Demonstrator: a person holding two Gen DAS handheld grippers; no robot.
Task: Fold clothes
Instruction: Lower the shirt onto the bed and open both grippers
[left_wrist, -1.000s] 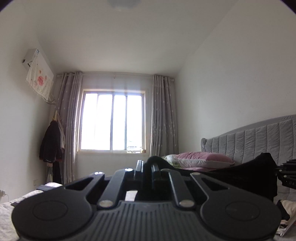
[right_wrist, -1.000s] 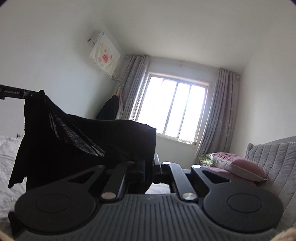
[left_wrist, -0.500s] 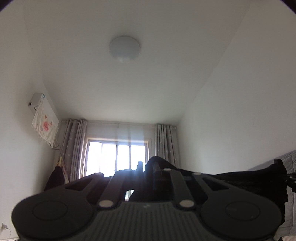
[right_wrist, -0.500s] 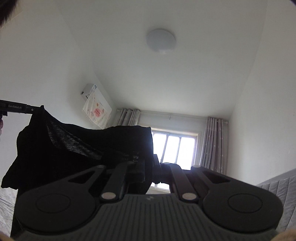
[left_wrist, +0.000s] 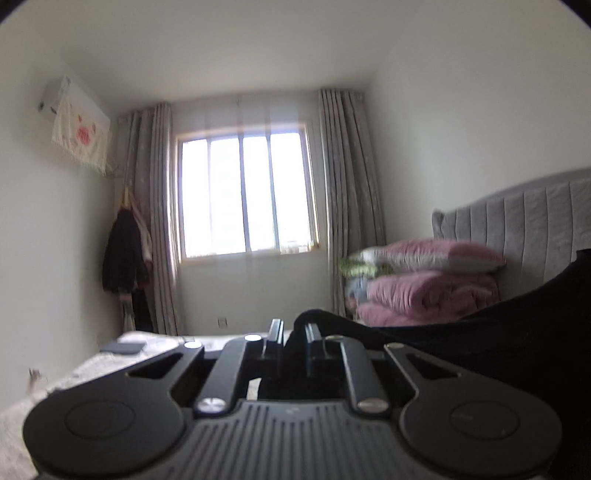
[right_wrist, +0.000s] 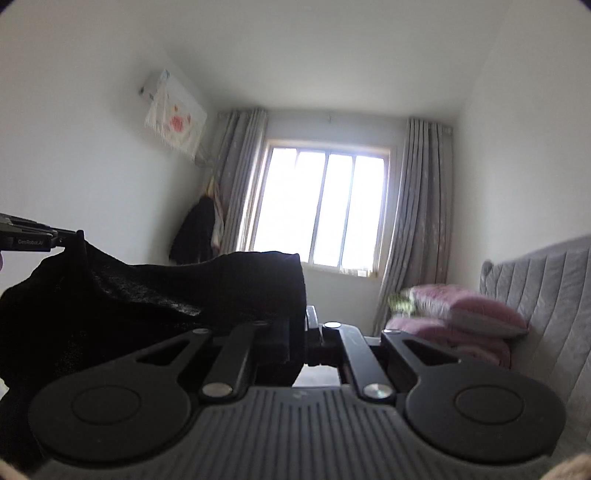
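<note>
Inspector: Status?

Assessor: Left gripper (left_wrist: 290, 338) and right gripper (right_wrist: 304, 328) each pinch an edge of the black knit garment (right_wrist: 155, 295), hung between them above the pale quilted bed (left_wrist: 55, 384).

Inspector: Advice?

Assessor: Keep the span taut and level when laying it down.

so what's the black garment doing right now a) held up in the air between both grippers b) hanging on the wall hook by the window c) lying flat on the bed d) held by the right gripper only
a: the black garment stretches from the right gripper across to the left gripper, each shut on an edge, clear of the bed.
</note>
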